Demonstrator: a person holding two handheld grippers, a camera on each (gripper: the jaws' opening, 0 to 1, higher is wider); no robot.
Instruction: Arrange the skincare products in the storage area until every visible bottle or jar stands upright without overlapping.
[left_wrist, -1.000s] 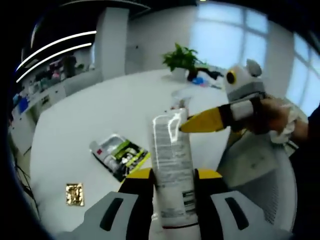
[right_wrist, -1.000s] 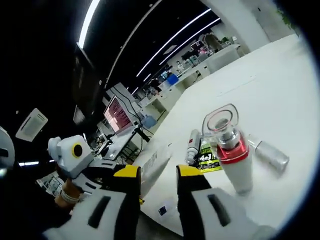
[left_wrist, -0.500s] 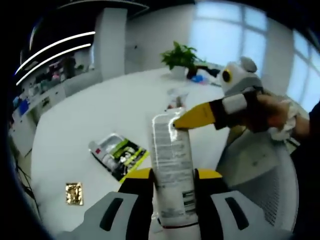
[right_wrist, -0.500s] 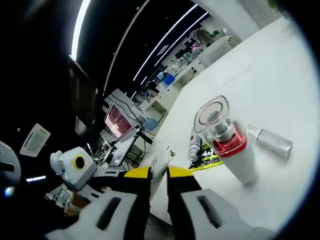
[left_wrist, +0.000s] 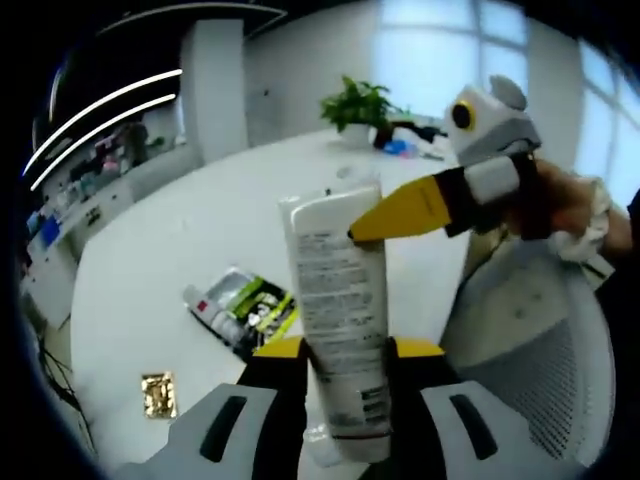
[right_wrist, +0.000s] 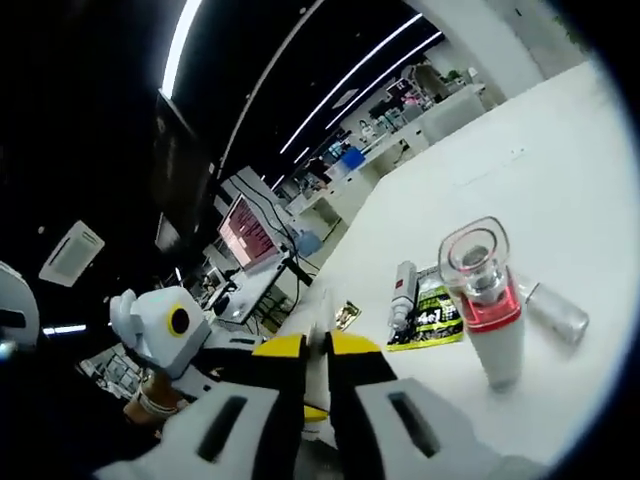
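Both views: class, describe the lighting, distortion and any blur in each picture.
Left gripper view: bright daylight from the windows washes out the far wall; the white tube looks soft and the fisheye curves the table. Right gripper view: dark ceiling crossed by bent light strips; the table glares white around the upright bottle.

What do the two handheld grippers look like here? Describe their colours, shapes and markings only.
Left gripper: light grey body with two dark oval slots, and fingers tipped in yellow. Right gripper, seen from the left gripper view: a long, tapering yellow finger on a black and grey mount. Its own view shows the same grey body, dark slots and yellow-topped fingers. The person's hand wears something white at the wrist.
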